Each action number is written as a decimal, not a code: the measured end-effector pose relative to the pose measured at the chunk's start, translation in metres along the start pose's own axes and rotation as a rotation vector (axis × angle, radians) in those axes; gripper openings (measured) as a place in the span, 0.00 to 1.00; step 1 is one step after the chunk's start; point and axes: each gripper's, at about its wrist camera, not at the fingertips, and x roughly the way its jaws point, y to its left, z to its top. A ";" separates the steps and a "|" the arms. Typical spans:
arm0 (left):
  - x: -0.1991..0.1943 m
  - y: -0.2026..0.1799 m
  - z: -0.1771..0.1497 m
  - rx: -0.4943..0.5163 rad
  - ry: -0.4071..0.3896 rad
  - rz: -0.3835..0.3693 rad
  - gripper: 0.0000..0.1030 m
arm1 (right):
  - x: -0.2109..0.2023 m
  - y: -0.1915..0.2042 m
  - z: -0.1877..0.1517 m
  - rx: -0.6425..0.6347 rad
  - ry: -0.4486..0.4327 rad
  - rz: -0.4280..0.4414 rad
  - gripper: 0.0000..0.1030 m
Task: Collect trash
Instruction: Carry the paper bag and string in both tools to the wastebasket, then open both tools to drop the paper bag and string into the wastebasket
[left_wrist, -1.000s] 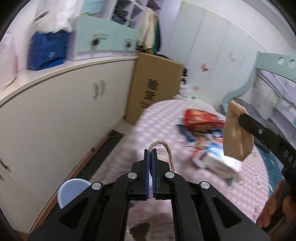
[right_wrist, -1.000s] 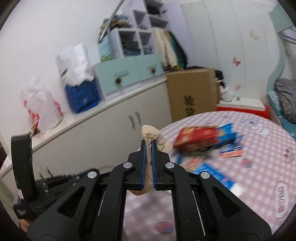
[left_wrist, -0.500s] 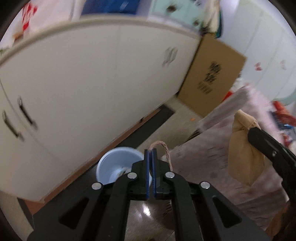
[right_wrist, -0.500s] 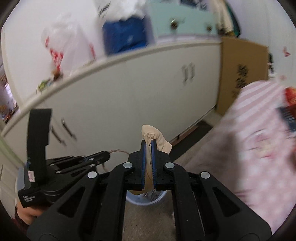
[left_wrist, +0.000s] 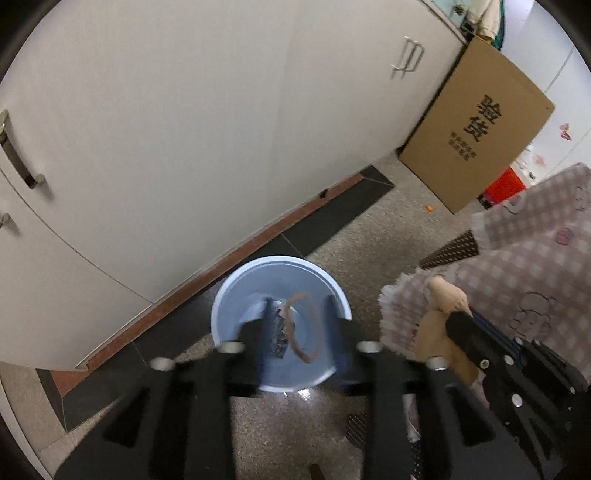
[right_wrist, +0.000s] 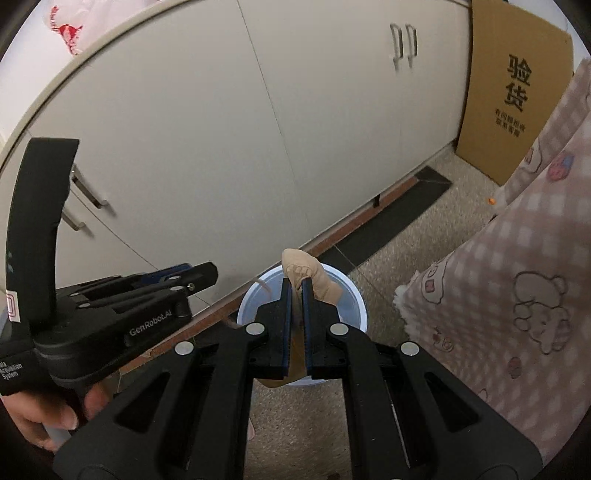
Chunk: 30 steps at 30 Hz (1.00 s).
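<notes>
Above the blue bin (left_wrist: 236, 299), left gripper (left_wrist: 295, 317) spread; right gripper (right_wrist: 294, 291) clamps tan wrapper (right_wrist: 306, 275)

The left gripper (left_wrist: 297, 325) hangs over a light blue bin (left_wrist: 240, 295) that stands on the floor (left_wrist: 369, 251), near the white cabinets (left_wrist: 184, 129). Its jaws are spread apart, and a brown loop of string (left_wrist: 304, 328) is between them, above the inside of the bin. At right, the right gripper (left_wrist: 465, 321) pinches a crumpled tan paper bag (left_wrist: 439, 314), just beside the pink checked cloth (left_wrist: 524, 266). A cardboard box (left_wrist: 476, 125) leans far right.
</notes>
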 end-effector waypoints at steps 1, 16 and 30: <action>0.002 0.002 -0.001 -0.002 -0.001 0.001 0.43 | 0.003 0.000 0.000 0.005 0.005 0.002 0.06; 0.007 0.036 -0.018 -0.085 0.022 0.049 0.53 | 0.017 0.001 -0.004 0.009 0.033 0.024 0.06; -0.029 0.056 -0.008 -0.147 -0.064 0.078 0.58 | 0.014 0.024 0.020 -0.020 -0.057 0.049 0.47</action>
